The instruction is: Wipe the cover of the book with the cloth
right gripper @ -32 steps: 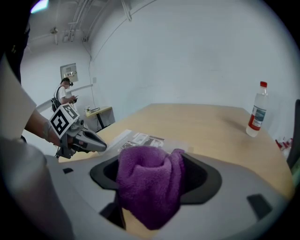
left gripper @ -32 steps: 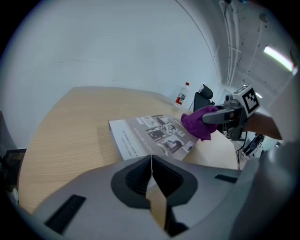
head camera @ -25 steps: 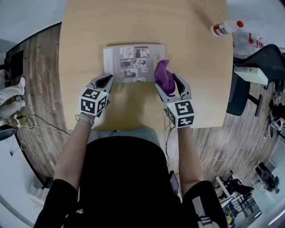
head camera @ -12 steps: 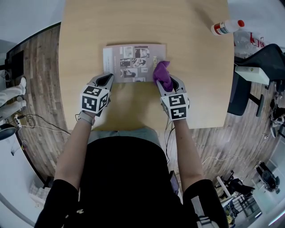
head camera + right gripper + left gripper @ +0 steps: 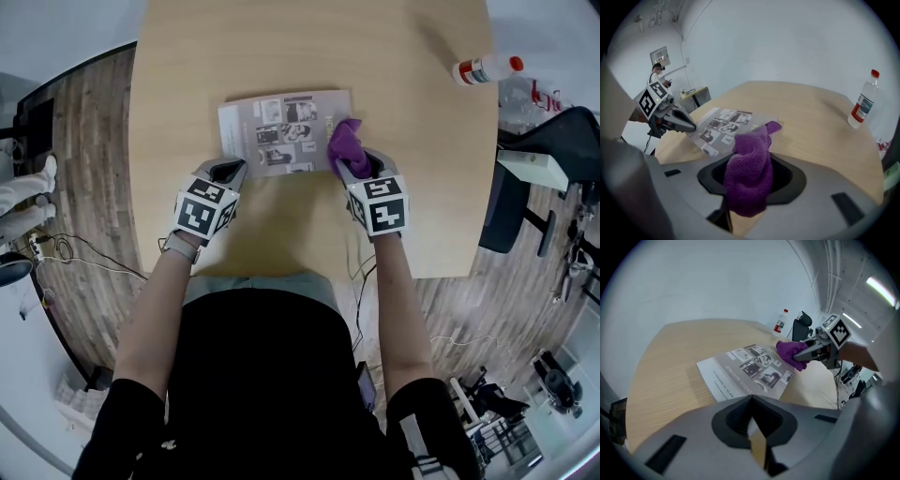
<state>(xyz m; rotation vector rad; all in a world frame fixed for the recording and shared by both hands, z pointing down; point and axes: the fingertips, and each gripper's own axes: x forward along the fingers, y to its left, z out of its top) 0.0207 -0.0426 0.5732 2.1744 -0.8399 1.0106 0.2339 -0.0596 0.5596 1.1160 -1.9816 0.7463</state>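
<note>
A grey book [image 5: 272, 131] with small photos on its cover lies flat on the wooden table [image 5: 309, 47]. My right gripper [image 5: 352, 169] is shut on a bunched purple cloth [image 5: 345, 142], which sits over the book's right edge. Its jaws have just been closing, with the cloth between them. In the right gripper view the cloth [image 5: 750, 173] fills the gap and hangs over the book [image 5: 719, 126]. My left gripper [image 5: 228, 169] is shut and holds nothing, its tip at the book's near left edge; whether it touches is unclear.
A clear plastic bottle [image 5: 483, 68] with a red cap lies at the table's far right edge. A dark chair [image 5: 553, 122] stands beyond the right side. The person's body is at the near edge.
The right gripper's jaws went from wide apart to closed on the cloth, and it moved down and forward towards the book's right edge. The left gripper stayed put.
</note>
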